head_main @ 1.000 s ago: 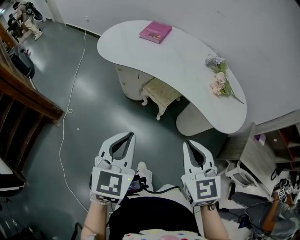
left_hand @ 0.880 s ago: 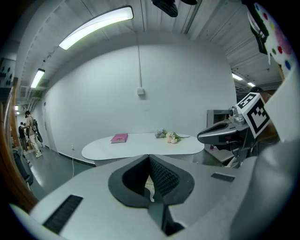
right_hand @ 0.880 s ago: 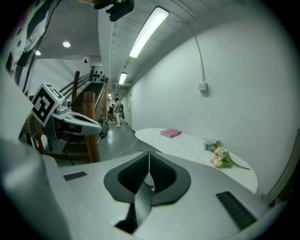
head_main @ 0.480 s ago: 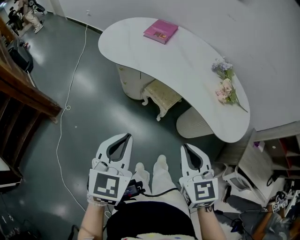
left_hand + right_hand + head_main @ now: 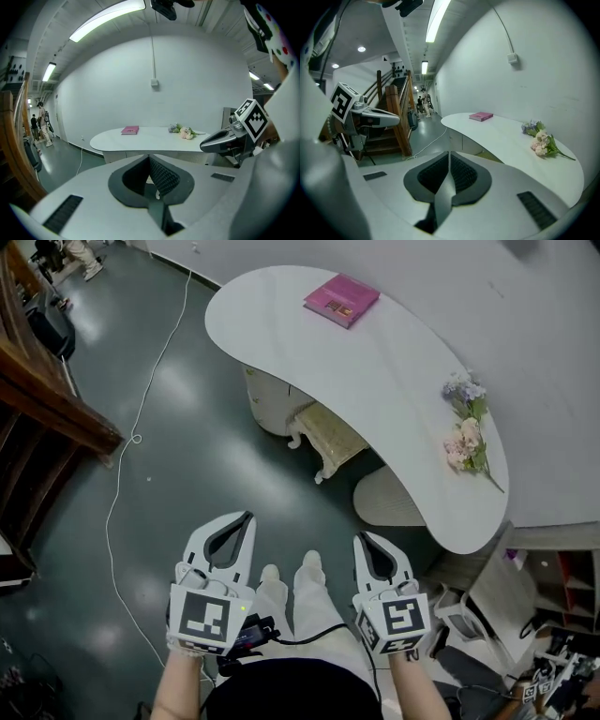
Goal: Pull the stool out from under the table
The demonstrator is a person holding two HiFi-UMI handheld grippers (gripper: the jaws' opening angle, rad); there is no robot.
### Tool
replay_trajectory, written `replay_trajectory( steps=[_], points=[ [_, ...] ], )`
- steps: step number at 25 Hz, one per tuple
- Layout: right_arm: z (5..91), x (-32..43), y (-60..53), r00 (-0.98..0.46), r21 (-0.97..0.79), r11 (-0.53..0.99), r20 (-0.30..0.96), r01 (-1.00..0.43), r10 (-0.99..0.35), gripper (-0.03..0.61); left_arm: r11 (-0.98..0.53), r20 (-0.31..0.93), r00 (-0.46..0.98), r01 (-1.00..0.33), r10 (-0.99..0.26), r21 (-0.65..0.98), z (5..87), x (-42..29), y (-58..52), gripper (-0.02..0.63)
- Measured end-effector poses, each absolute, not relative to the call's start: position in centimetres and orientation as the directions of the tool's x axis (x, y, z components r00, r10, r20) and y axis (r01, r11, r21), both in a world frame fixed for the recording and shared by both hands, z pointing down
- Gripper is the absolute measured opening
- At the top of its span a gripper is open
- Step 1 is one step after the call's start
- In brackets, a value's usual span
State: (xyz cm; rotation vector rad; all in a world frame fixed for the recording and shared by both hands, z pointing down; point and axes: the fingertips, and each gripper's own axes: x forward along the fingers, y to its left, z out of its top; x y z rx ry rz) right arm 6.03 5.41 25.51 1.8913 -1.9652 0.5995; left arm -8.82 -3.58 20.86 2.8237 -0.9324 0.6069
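Observation:
The stool (image 5: 328,435), cream with a padded yellowish seat and carved legs, stands half under the white curved table (image 5: 375,371), between its two pedestals. Both grippers are held well short of it, above the floor in front of the person's legs. My left gripper (image 5: 247,517) is shut and empty; my right gripper (image 5: 360,538) is likewise shut with nothing in it. In the left gripper view the shut jaws (image 5: 150,160) point at the table (image 5: 150,139); the stool is hidden behind them. In the right gripper view the jaws (image 5: 449,154) are shut too.
A pink book (image 5: 341,299) and a bunch of flowers (image 5: 469,432) lie on the tabletop. A white cable (image 5: 141,418) runs across the dark floor at the left, beside a wooden stair railing (image 5: 47,390). Shelves and clutter (image 5: 525,615) stand at the lower right.
The table and stool have shifted a little right and up in the head view. Both grippers sit lower in the picture, and the person's legs now show between them. Both jaws stay shut.

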Motion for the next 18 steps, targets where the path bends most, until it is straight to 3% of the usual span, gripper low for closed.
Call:
replay_trajectory(
  steps=[18],
  points=[
    [40.6, 10.0, 0.9, -0.134, -0.132, 0.063, 0.647, -0.989, -0.751, 0.037, -0.775, 0.486, 0.673, -0.632, -0.558, -0.014, 34.0, -6.1, -6.7, 0.017]
  ],
)
